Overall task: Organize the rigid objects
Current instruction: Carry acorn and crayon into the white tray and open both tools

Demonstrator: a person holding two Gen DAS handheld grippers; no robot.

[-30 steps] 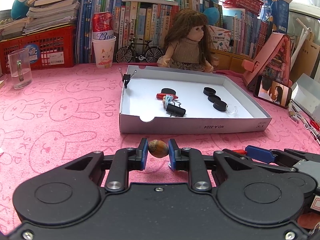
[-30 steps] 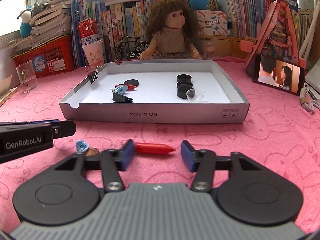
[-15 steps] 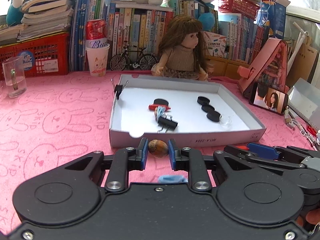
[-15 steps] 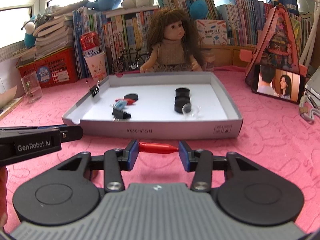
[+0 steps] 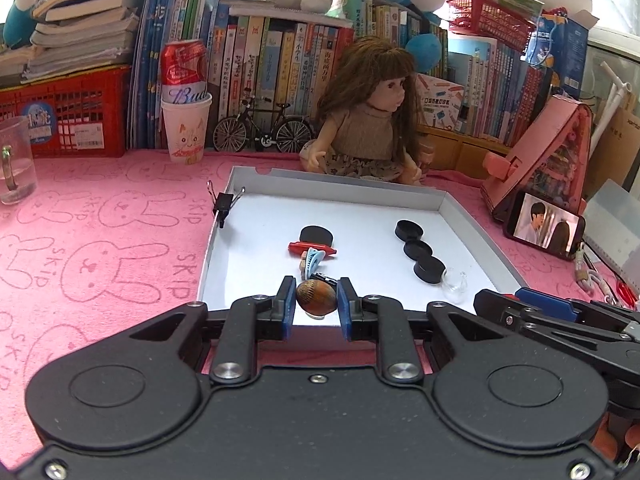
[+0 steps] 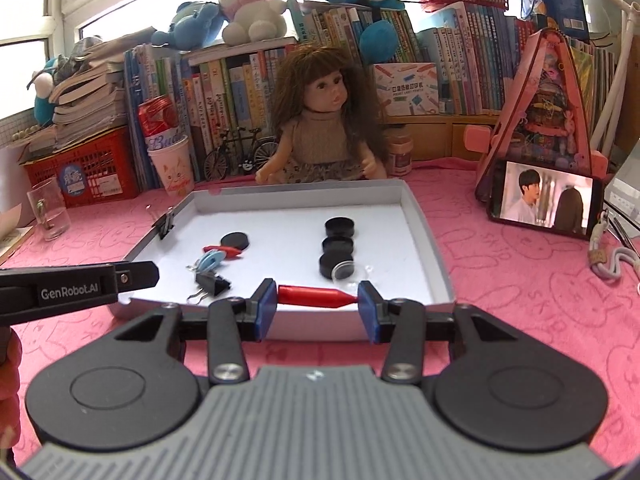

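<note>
My left gripper (image 5: 316, 303) is shut on a brown nut (image 5: 316, 298), held above the near edge of the white shallow box (image 5: 256, 178). My right gripper (image 6: 318, 300) is shut on a red pointed stick (image 6: 316, 295), gripped end to end over the box's (image 6: 436, 256) front edge. Inside the box lie three black discs (image 6: 338, 245), a lone black disc (image 6: 235, 240), another red stick (image 6: 222, 249), a blue clip (image 6: 210, 260), a black binder clip (image 6: 212, 283) and a clear glass piece (image 6: 347, 270). A second binder clip (image 5: 224, 204) grips the box's left wall.
A doll (image 5: 370, 120) sits right behind the box. A paper cup with a can (image 5: 186, 120), a red basket (image 5: 64, 116), a glass (image 5: 14, 164) and books stand at the back. A phone (image 6: 546, 204) leans on a pink stand at the right. A pink bunny cloth (image 5: 100, 240) covers the table.
Both grippers have risen and moved forward with their objects, from over the pink cloth in front of the box to above its near edge. The grips have not changed.
</note>
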